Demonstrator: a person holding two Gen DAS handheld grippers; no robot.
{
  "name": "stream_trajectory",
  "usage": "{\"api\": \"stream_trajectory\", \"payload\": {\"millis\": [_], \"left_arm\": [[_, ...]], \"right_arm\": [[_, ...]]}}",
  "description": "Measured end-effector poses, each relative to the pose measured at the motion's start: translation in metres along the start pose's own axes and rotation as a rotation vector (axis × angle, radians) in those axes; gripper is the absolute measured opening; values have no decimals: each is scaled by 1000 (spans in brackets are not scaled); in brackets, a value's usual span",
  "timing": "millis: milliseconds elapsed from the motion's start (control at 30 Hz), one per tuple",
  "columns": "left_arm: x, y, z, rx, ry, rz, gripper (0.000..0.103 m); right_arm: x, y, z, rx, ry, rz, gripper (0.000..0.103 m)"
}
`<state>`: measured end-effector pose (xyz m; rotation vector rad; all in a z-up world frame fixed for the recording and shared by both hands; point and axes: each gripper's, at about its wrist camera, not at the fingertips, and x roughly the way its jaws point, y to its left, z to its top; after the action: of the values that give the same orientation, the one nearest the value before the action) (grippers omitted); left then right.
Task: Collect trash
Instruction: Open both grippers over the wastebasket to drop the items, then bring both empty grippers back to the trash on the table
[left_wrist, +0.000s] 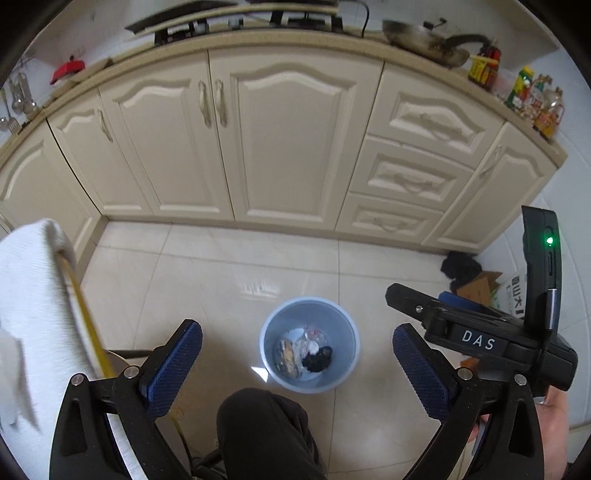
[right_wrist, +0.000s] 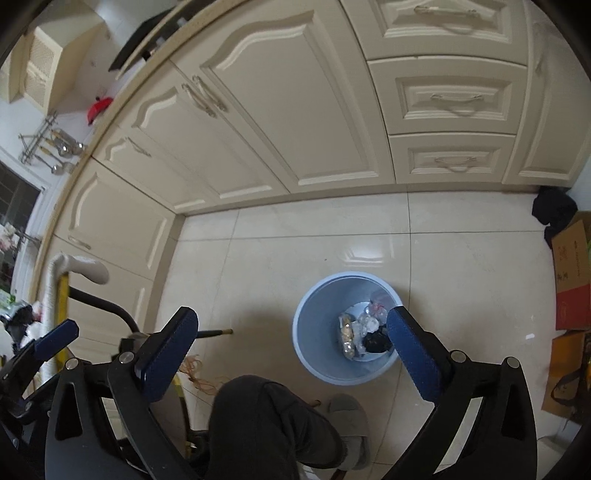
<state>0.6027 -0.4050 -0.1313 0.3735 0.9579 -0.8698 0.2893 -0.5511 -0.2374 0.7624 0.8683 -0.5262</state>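
Standing on the glossy cream floor tiles (left_wrist: 229, 273), the round light-blue plastic waste bin (left_wrist: 309, 345) holds crumpled wrappers and dark scraps (right_wrist: 364, 332). Left gripper (left_wrist: 297, 363) hangs above it, jaws spread wide and empty, with the bin between the blue pads. Right gripper (right_wrist: 291, 350) is likewise wide open and empty; its right pad overlaps the bin rim. Cream panelled kitchen cabinets (left_wrist: 288, 140) stand behind, well apart from the bin.
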Motion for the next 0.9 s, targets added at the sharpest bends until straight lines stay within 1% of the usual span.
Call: {"api": "stream_trajectory", "payload": {"millis": [133, 333, 533, 733, 833, 900], "left_arm": [[-38, 3, -15, -3, -77, -13, 102], [-105, 20, -48, -32, -212, -7, 102], [-171, 56, -94, -103, -313, 13, 102], [-243, 89, -144, -189, -412, 76, 102], [-277, 110, -175, -252, -453, 102, 102], [-298, 113, -197, -290, -484, 116, 102]], "right_arm": [[-28, 13, 0, -6, -54, 22, 103], [-77, 57, -2, -70, -141, 61, 103], [-111, 115, -8, -165, -202, 110, 103], [-131, 181, -22, -276, -237, 166, 103], [-139, 216, -33, -343, -245, 205, 103], [-143, 240, -41, -394, -256, 225, 103]]}}
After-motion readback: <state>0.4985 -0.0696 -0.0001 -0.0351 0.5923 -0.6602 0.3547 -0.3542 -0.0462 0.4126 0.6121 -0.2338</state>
